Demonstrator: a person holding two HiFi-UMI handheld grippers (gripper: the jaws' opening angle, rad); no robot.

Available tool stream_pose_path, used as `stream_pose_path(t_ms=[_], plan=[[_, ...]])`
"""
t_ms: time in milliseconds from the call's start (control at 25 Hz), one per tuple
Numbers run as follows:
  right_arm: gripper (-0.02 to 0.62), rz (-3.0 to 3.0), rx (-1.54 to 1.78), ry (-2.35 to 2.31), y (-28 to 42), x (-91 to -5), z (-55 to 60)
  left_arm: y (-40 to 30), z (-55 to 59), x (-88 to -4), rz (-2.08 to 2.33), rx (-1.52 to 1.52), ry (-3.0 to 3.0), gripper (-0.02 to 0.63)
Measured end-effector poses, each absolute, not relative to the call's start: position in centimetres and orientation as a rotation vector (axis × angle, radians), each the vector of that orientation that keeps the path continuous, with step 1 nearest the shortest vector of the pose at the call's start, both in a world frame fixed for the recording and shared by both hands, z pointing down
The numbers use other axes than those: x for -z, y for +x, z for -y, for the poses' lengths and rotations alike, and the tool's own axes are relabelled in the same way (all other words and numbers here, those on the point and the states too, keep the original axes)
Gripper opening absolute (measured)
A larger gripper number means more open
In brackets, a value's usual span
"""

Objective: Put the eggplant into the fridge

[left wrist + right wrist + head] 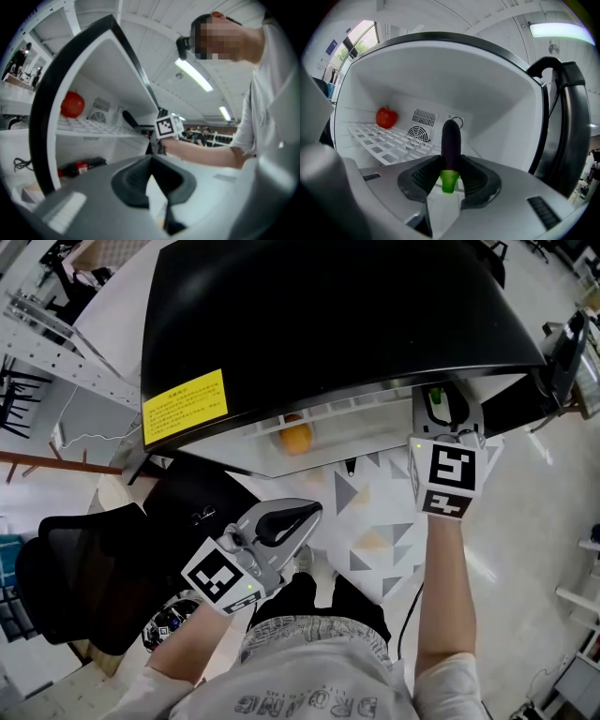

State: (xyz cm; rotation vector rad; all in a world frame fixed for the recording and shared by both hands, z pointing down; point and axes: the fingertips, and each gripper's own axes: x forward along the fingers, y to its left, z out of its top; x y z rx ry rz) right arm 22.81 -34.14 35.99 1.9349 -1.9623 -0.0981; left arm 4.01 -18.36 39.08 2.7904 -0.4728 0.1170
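Observation:
A dark purple eggplant with a green stem stands between the pads of my right gripper, which is shut on it. It points into the open fridge, over the front of the white grid shelf. From above, the right gripper sits at the fridge's opening and only the eggplant's green stem shows. In the left gripper view the eggplant juts from the right gripper toward the shelf. My left gripper hangs back below the fridge, shut and empty.
A red round fruit lies at the back left of the shelf, beside a round vent. A dark bottle lies in the compartment below. The open black door stands at right. A black office chair is at left.

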Motion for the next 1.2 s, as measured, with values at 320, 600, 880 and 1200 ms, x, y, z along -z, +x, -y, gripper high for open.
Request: stream_pose_path(t_ms=[320,600,880,1200], plan=[[0.124,1.933,0.059,1.938,23.0,-37.1,35.3,3.4,18.9,-39.1,0.476,-0.098,2.775,0.006],[0.125,1.936,0.040,1.960,23.3,-37.3,35.7,3.5,19.1,-39.2,0.471,-0.099,2.774,0.006],[0.130,1.955,0.027,1.968,23.3,-37.3,35.9,3.8,19.1,-39.2,0.471,-0.106,2.774,0.006],[0.135,1.975,0.022,1.966,23.2,-37.3,36.1,4.1,19.1,-39.1,0.481,-0.112,2.777,0.006]])
